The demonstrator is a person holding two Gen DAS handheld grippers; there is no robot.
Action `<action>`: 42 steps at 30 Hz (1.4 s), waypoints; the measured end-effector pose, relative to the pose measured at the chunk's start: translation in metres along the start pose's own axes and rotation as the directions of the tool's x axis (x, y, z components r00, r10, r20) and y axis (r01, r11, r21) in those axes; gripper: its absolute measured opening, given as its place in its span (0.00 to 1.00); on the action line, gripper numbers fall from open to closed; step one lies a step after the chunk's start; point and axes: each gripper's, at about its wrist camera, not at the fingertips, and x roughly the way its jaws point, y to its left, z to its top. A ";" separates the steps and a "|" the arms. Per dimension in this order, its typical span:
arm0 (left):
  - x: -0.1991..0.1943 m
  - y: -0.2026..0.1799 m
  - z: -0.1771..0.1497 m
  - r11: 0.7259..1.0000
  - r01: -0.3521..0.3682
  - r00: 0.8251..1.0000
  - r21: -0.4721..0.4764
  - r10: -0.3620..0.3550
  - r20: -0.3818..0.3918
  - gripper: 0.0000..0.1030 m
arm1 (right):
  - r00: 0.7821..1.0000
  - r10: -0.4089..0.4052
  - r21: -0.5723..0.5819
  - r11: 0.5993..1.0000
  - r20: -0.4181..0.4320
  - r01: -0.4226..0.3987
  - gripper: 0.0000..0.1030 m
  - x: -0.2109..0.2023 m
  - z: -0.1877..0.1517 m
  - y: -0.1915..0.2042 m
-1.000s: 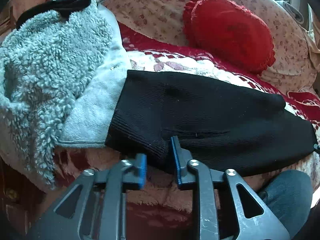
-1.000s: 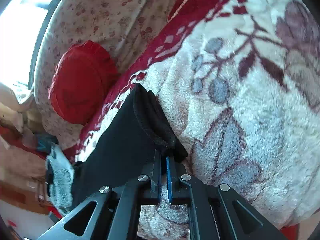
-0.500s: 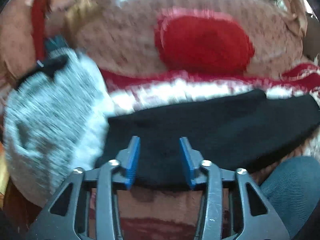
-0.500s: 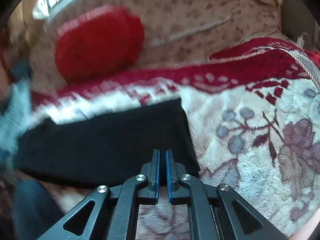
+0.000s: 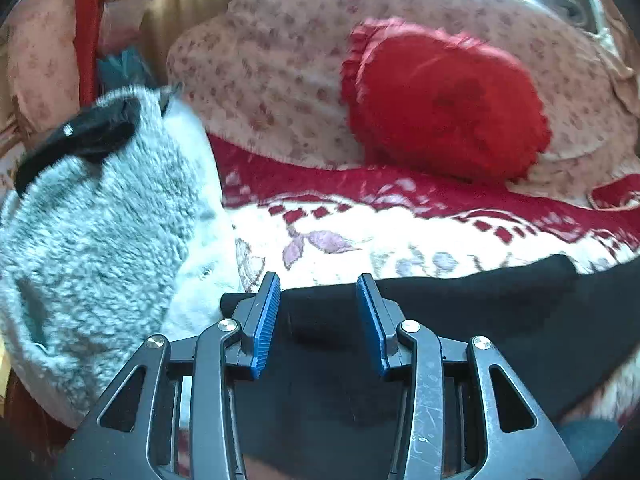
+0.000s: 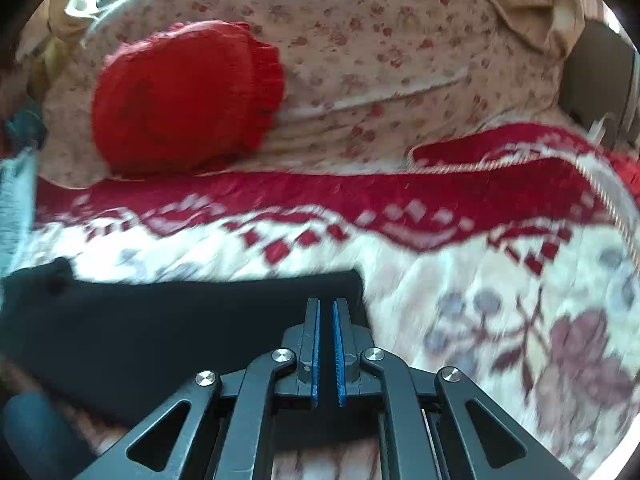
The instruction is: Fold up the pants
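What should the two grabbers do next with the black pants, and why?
Probably close the left gripper on the black pants. Its jaws stand open over the cloth at that end, while the right gripper is nearly shut at the other end. With both ends held, the pants could be folded over on the blanket.

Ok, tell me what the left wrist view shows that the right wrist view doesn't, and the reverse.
Only the left wrist view shows the fluffy grey garment beside the black pants, and the left hand-held gripper open over the pants. Only the right wrist view shows the right hand-held gripper, its jaws nearly closed, at the pants' end, plus the blanket's large flower print. Both show the pants, the red cushion and the red-and-white blanket.
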 end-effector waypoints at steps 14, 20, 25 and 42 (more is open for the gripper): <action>0.043 0.013 -0.015 0.990 0.105 0.977 -0.094 -0.120 -0.174 0.38 | 0.994 -0.064 -0.007 0.998 -0.089 0.063 0.05 0.022 0.002 0.016; 0.000 0.002 -0.014 0.989 0.105 0.988 -0.103 -0.116 -0.100 0.38 | 0.998 0.025 -0.012 1.000 0.049 -0.025 0.05 -0.019 0.004 0.047; -0.020 -0.047 -0.025 0.971 0.238 0.966 0.008 -0.236 -0.107 0.39 | 0.991 0.106 -0.140 0.986 0.075 -0.095 0.06 -0.027 -0.008 0.113; -0.046 -0.085 -0.031 0.957 0.289 0.950 -0.007 -0.288 -0.118 0.39 | 0.988 0.082 -0.158 0.986 0.131 -0.060 0.11 -0.039 -0.030 0.116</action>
